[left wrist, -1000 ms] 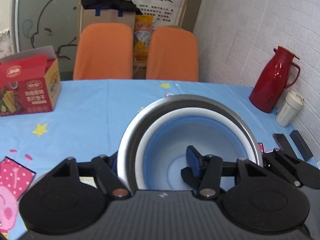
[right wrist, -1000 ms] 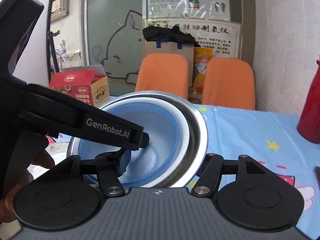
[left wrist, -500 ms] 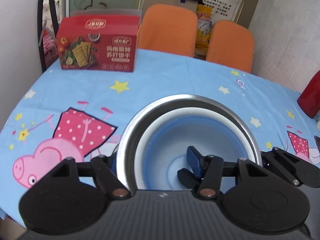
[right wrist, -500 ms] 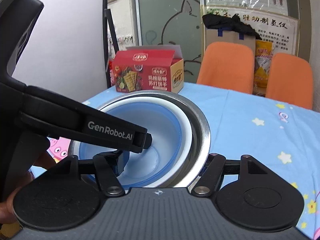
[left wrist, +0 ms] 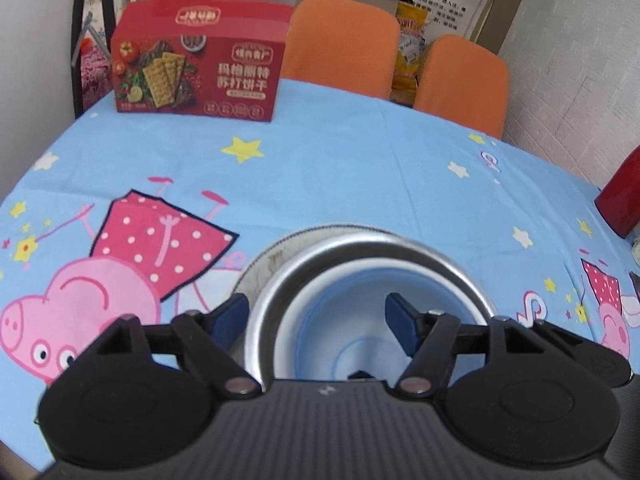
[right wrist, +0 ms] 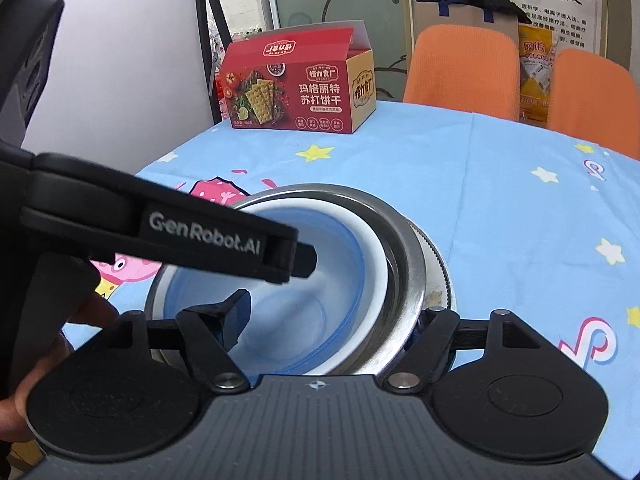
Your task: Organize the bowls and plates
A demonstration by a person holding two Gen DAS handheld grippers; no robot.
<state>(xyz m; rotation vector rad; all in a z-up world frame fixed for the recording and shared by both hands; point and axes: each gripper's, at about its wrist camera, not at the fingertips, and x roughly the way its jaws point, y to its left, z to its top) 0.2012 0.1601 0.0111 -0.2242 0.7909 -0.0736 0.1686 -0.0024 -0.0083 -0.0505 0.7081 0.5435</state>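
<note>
A steel bowl (left wrist: pixel 372 256) holds a white and blue bowl (left wrist: pixel 352 320) nested inside it. The stack rests on a plate (left wrist: pixel 260 264) with a ridged rim on the blue tablecloth. My left gripper (left wrist: pixel 320 312) is open, its jaws spread either side of the bowls' left rim. My right gripper (right wrist: pixel 332 320) also stands open across the right rim of the steel bowl (right wrist: pixel 404 248), one finger inside the blue bowl (right wrist: pixel 304 280). The plate's rim (right wrist: pixel 440 268) shows beyond it. The left gripper's body crosses the right wrist view.
A red cracker box (left wrist: pixel 196 64) stands at the table's far left edge. Two orange chairs (left wrist: pixel 344 40) stand behind the table. A red thermos (left wrist: pixel 624 196) is at the right edge. A white wall lies to the left.
The nested bowls moved left across the table and came down onto the plate. Both grippers, shut on the rim before, have now opened.
</note>
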